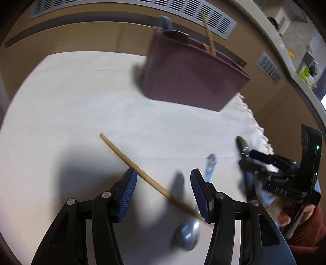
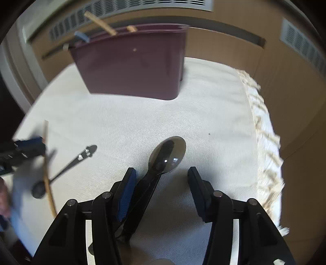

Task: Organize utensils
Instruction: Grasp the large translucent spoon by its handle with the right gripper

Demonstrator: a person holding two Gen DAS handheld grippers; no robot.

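A purple utensil bin (image 1: pixel 189 75) stands at the far side of the white cloth, also in the right wrist view (image 2: pixel 132 65). Wooden chopsticks (image 1: pixel 208 34) and a blue handle (image 1: pixel 166 22) stick out of it. My left gripper (image 1: pixel 163 189) is open over a wooden chopstick (image 1: pixel 142 173) that lies slanted between its fingers, with a small metal spoon (image 1: pixel 188 232) beneath. My right gripper (image 2: pixel 161 183) is open around a large dark spoon (image 2: pixel 163 161) lying on the cloth, its handle by the left finger. The right gripper also shows in the left wrist view (image 1: pixel 247 163).
The white cloth (image 2: pixel 203 114) has a fringed edge (image 2: pixel 262 142) on the right. A slim spoon with a black handle (image 2: pixel 67 167) lies crossed by the chopstick (image 2: pixel 47 169) at left. A blue utensil (image 1: pixel 210 165) lies between the grippers. Brown panels with vents (image 1: pixel 142 8) stand behind.
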